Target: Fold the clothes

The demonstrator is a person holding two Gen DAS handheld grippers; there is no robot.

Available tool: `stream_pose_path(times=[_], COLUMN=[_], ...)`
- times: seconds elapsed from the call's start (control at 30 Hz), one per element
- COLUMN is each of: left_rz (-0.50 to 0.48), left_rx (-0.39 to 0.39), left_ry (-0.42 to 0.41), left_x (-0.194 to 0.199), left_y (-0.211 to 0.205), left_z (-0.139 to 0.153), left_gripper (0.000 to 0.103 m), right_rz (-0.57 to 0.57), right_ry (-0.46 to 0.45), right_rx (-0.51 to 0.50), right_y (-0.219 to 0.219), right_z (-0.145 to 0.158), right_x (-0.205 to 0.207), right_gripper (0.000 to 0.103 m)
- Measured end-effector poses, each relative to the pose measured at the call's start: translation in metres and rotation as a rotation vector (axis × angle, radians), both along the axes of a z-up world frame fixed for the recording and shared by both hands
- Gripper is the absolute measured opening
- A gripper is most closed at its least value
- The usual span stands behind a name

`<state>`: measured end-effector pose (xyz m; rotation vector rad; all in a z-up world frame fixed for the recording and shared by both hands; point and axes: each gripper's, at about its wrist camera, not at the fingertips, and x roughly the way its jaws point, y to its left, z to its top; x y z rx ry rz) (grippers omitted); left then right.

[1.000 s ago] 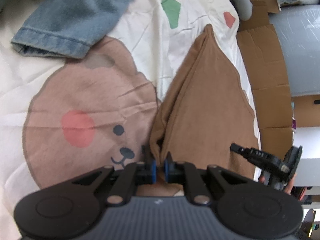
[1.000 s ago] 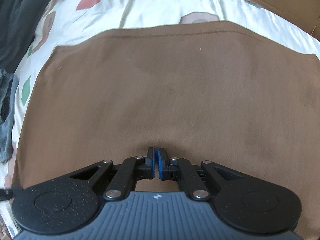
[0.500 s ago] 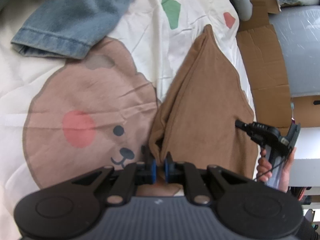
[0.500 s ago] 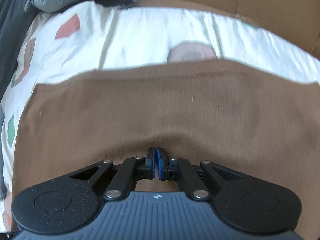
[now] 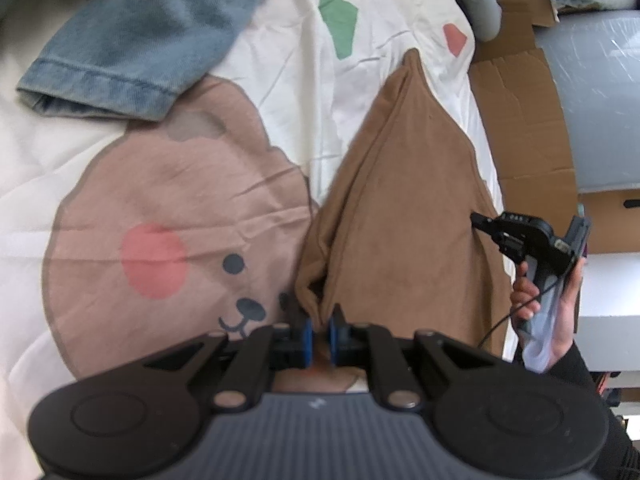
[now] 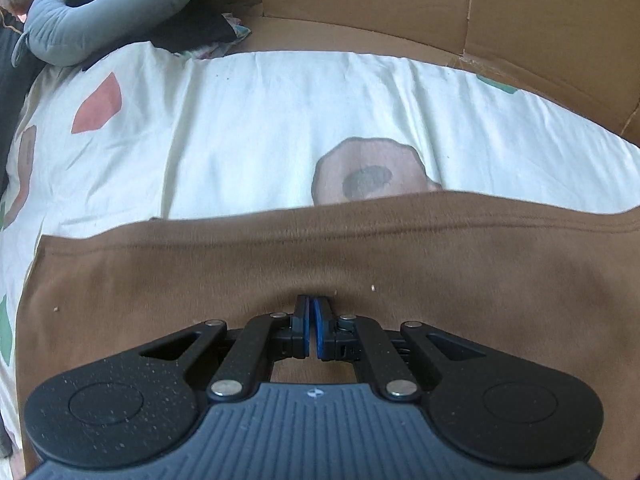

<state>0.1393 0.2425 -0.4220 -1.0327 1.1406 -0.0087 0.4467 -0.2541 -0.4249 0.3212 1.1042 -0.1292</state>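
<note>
The brown garment (image 5: 404, 208) lies on the bear-print bedsheet (image 5: 168, 208), running from the 6 o'clock edge of the left wrist view toward 12 o'clock, with its near edge lifted into a ridge. In the right wrist view the same garment (image 6: 320, 264) spans the lower half of the frame, its hemmed far edge running from 9 to 3 o'clock.

The left gripper (image 5: 319, 334) is clenched on a bunched corner of the cloth. The right gripper (image 6: 311, 322) is also clenched — cloth puckers at its tips, so it appears to be pinching the near edge. The right gripper (image 5: 516, 232) also shows at 3 o'clock in the left wrist view, raised above the garment.

Step in hand, as judged: a fold is under way, with both corners of the near edge gripped. The next move calls for carrying both corners together toward the far hem, keeping the edge taut and level, then laying it flat before release.

A pair of jeans (image 5: 132, 40) lies at 11 o'clock, well apart — outside the fold path.
</note>
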Motion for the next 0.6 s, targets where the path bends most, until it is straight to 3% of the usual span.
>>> stream_pose_path(times=[0.33, 0.37, 0.43, 0.47, 0.5, 0.6], left_rz=[-0.025, -0.030, -0.033, -0.032, -0.030, -0.022], left_rx=[0.004, 0.004, 0.003, 0.002, 0.005, 0.029], left_ry=[-0.032, -0.040, -0.054, -0.061, -0.069, -0.094], left_x=[0.002, 0.002, 0.002, 0.002, 0.003, 0.008], left_y=[-0.001, -0.002, -0.003, -0.003, -0.004, -0.006], left_z=[0.014, 0.018, 0.024, 0.027, 0.031, 0.043], left_gripper=[0.008, 0.008, 0.008, 0.008, 0.008, 0.008], right_rz=[0.030, 0.045, 0.074, 0.080, 0.092, 0.136], right_ry=[-0.007, -0.013, -0.024, -0.038, -0.048, -0.056], right_rx=[0.013, 0.011, 0.006, -0.010, -0.018, -0.014], right_y=[-0.006, -0.006, -0.006, -0.006, -0.006, -0.004], right_z=[0.007, 0.011, 0.019, 0.025, 0.030, 0.043], right_x=[0.015, 0.014, 0.012, 0.009, 0.005, -0.005], right_gripper=[0.010, 0.012, 0.030, 0.044, 0.050, 0.050])
